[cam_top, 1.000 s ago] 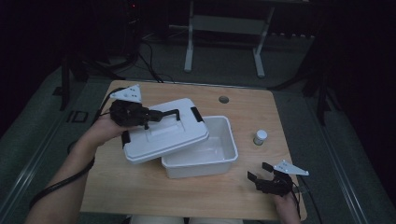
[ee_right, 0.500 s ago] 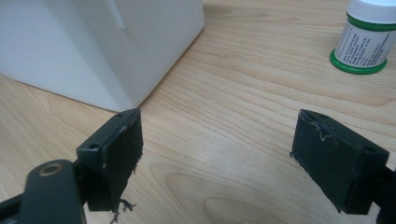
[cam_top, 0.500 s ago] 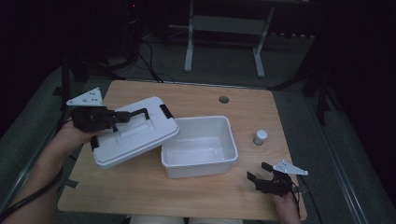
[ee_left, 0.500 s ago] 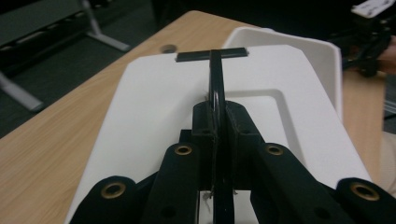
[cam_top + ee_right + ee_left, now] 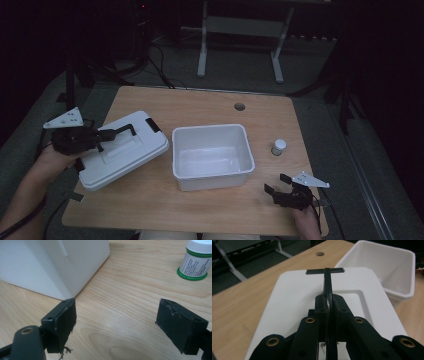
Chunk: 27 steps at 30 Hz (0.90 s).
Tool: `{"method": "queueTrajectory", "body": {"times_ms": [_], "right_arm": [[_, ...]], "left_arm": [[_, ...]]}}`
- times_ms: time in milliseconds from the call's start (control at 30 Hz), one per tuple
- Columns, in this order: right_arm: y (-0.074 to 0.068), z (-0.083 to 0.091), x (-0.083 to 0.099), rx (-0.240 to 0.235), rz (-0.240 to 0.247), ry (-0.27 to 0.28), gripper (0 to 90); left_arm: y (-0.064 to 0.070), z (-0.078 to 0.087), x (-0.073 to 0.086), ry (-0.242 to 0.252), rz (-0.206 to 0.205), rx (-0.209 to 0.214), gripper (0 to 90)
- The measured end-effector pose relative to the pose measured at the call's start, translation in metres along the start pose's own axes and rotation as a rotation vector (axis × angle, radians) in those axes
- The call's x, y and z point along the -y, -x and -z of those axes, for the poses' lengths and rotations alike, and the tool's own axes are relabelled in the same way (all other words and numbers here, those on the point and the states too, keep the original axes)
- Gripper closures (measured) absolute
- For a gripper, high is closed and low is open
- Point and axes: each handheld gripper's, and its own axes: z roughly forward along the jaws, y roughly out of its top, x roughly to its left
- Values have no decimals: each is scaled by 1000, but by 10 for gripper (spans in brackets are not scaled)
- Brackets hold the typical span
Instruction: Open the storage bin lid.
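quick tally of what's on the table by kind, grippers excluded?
White plastic bin: 1, open, nothing visible inside
White lid with black handle: 1, off the bin to its left, left gripper shut on the handle
Small bottle, white cap and green base: 1, standing right of the bin
Total: 3

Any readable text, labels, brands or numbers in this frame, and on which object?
Small bottle: a white label with lines of small print between the white cap and the green base, too blurred to read in the right gripper view; too small in the high view.
White lid: no text seen.
White bin: no text seen.
Table: no text seen.
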Motion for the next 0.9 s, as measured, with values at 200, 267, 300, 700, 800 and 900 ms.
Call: {"method": "queueTrajectory", "body": {"times_ms": [200, 267, 300, 700, 800, 900], "right_arm": [[0, 0, 1, 3, 15, 1, 143], [1, 0, 2, 2, 15, 1, 143], [2, 1, 2, 2, 9, 4, 143], [5, 4, 2, 67, -12, 20, 143], [3, 5, 1, 77, 3, 14, 142], [1, 6, 0, 64, 1, 9, 143]], "left_arm": [[-6, -6, 29, 2, 55, -47, 833], [-8, -10, 37, 6, 70, -69, 833], [-10, -13, 41, 7, 87, -67, 833], [-14, -61, 73, -63, 134, -57, 832], [-16, -69, 78, -72, 156, -45, 832], [-16, -80, 83, -77, 168, -41, 832]]}}
